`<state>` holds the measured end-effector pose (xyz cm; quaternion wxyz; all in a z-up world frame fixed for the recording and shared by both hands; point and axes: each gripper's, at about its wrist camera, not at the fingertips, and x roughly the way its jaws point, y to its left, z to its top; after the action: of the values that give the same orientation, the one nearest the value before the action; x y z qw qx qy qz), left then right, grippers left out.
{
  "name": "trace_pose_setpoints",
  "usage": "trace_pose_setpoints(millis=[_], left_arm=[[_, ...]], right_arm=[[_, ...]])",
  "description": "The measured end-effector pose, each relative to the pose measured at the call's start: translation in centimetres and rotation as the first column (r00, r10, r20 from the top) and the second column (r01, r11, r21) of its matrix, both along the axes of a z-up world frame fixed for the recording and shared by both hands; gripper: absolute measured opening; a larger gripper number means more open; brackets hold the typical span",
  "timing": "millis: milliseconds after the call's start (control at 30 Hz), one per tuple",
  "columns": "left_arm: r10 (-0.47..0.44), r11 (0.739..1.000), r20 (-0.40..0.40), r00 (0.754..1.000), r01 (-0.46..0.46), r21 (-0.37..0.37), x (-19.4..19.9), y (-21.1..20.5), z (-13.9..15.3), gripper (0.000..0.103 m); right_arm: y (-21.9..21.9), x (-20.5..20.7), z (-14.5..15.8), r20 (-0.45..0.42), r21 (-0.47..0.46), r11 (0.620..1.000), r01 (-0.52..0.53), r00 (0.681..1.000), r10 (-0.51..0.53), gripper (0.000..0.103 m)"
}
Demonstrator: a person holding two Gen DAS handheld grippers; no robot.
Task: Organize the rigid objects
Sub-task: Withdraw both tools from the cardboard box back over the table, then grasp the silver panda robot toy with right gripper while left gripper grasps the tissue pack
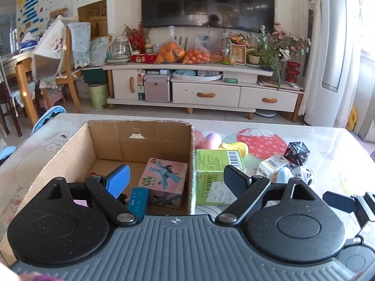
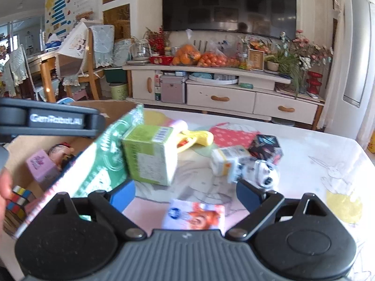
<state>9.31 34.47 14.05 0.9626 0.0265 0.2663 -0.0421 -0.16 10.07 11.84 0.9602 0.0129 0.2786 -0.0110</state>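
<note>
Left wrist view: the cardboard box point(image 1: 140, 140) sits open on the table point(image 1: 328, 145), and inside it lie a pink carton point(image 1: 164, 180) printed with a blue figure and a small blue box point(image 1: 138, 201) just beside it. The left gripper point(image 1: 177, 182) hangs over the box's right wall with its jaws spread apart and nothing between them. Just outside that wall stands a green box point(image 1: 215, 175), touching it or nearly so. Behind it lie a pink egg point(image 1: 211, 140) and a yellow toy point(image 1: 234, 147). To the right are a white carton point(image 1: 271, 164), a dark cube point(image 1: 297, 152) and a white toy point(image 1: 302, 173).

In the right wrist view, the right gripper point(image 2: 185, 194) has its jaws wide apart, over a small picture card point(image 2: 194, 215) on the table; the pads touch nothing. The green box point(image 2: 150, 154) lies ahead of it, blurred. In the cardboard box point(image 2: 23, 145) on the left are a purple block point(image 2: 42, 166), a doll's head point(image 2: 61, 149) and a colour cube point(image 2: 18, 201). A hand point(image 2: 4, 187) shows at the left edge.
</note>
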Motion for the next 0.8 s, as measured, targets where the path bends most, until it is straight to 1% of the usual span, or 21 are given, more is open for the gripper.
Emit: trace_pose_setpoints(millis=[133, 333, 533, 600, 667, 800], left_arm=[[-0.029, 0.999, 0.001, 1.0, 0.029, 0.016, 0.0, -0.2, -0.2, 0.103], [-0.092, 0.995, 0.003, 0.996, 0.091, 0.042, -0.6, -0.8, -0.7, 0.103], [-0.182, 0.981, -0.022, 0.983, 0.183, 0.068, -1.4, -2.1, -1.7, 0.103], [-0.21, 0.974, -0.035, 0.977, 0.212, 0.076, -1.8, -2.8, -2.3, 0.103], [-0.235, 0.967, -0.047, 0.971, 0.239, 0.088, -2.2, -3.6, -2.8, 0.103], [-0.267, 0.959, -0.089, 0.96, 0.274, 0.078, -2.7, -5.0, -4.5, 0.103]], right_arm=[[-2.1, -0.2, -0.9, -0.01, -0.023, 0.999, 0.036, 0.999, -0.036, 0.093], [-6.5, -0.5, -2.6, -0.021, 0.01, 0.993, 0.115, 0.993, -0.115, 0.093], [-9.6, -0.2, -4.1, -0.029, 0.05, 0.986, 0.158, 0.987, -0.157, 0.093], [-10.3, 0.0, -4.3, -0.025, 0.06, 0.985, 0.163, 0.986, -0.162, 0.095], [-10.9, 0.3, -4.5, -0.017, 0.071, 0.984, 0.165, 0.986, -0.164, 0.101], [-11.6, 1.0, -4.6, -0.008, 0.11, 0.986, 0.126, 0.992, -0.126, 0.102]])
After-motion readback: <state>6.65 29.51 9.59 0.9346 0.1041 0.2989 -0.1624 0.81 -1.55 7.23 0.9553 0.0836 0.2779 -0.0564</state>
